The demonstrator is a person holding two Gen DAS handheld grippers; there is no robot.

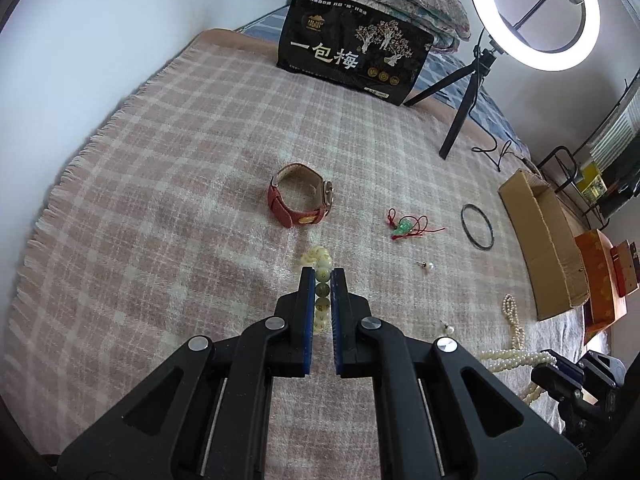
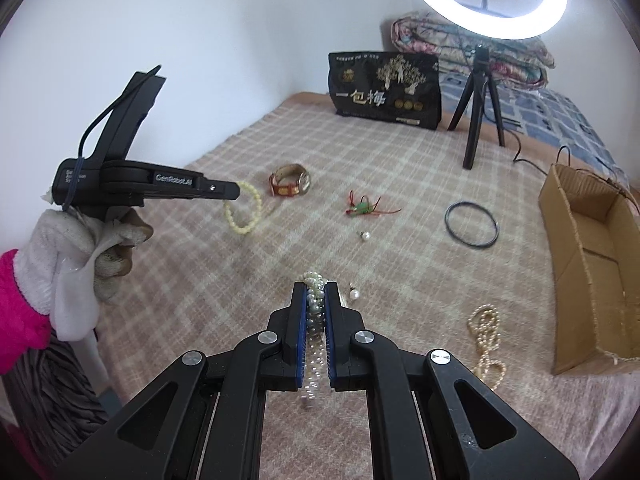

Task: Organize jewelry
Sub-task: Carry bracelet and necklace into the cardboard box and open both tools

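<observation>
Above the blanketed bed [image 1: 160, 160], a light, limp bead bracelet [image 1: 322, 276] is pinched in the left hand-held gripper [image 1: 322, 274] and slippery, tangle-prone pearl strands [image 2: 316, 300] are clamped in the right hand-held gripper [image 2: 316, 286], each best held across its beads.

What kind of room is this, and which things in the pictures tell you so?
Most likely a bedroom, with a bed used as the work surface. A plaid blanket covers a wide soft surface, folded quilts are stacked against the wall, and a patterned blue sheet shows beneath the blanket.
</observation>
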